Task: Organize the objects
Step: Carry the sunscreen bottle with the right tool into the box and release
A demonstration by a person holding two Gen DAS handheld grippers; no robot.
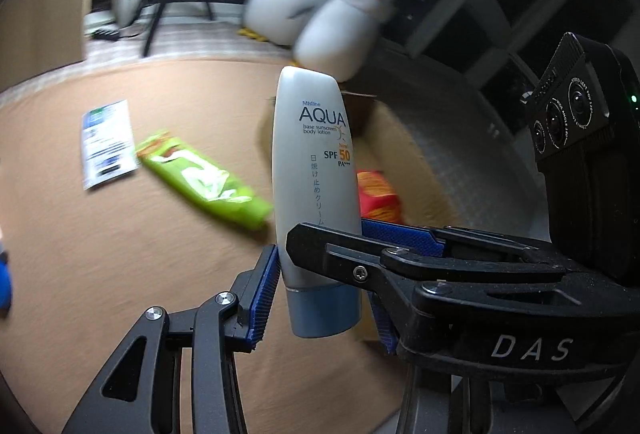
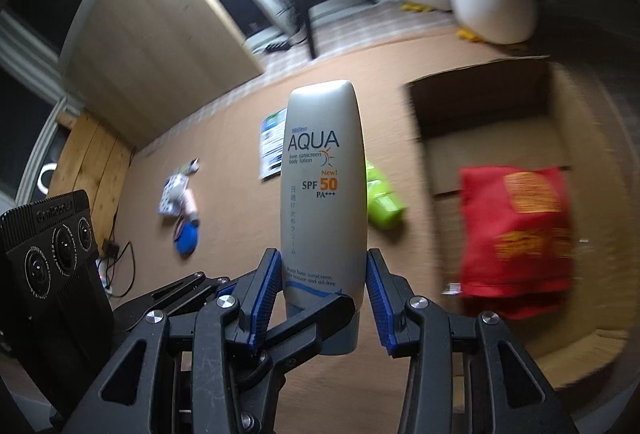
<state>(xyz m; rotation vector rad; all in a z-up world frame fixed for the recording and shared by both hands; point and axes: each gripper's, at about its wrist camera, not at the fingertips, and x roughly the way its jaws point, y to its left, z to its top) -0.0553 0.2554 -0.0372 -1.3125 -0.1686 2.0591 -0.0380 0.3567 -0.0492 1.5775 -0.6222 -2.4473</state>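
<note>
A white AQUA sunscreen tube (image 1: 314,173) stands cap-down, held in the air between both grippers. My left gripper (image 1: 320,290) is shut on its lower part, blue pads against both sides. My right gripper (image 2: 320,294) is shut on the same tube (image 2: 324,185), and its body crosses the left wrist view from the right. An open cardboard box (image 2: 492,105) lies to the right with a red packet (image 2: 516,230) inside. A green packet (image 1: 200,179) and a blue-white leaflet (image 1: 106,143) lie on the tan carpet (image 1: 120,254).
Two plush penguins (image 1: 320,1) stand behind the box. A small patterned pouch (image 2: 174,191) and a blue round object (image 2: 187,238) lie left on the carpet. A wooden cabinet (image 2: 160,41) and cables (image 2: 118,258) are at the left.
</note>
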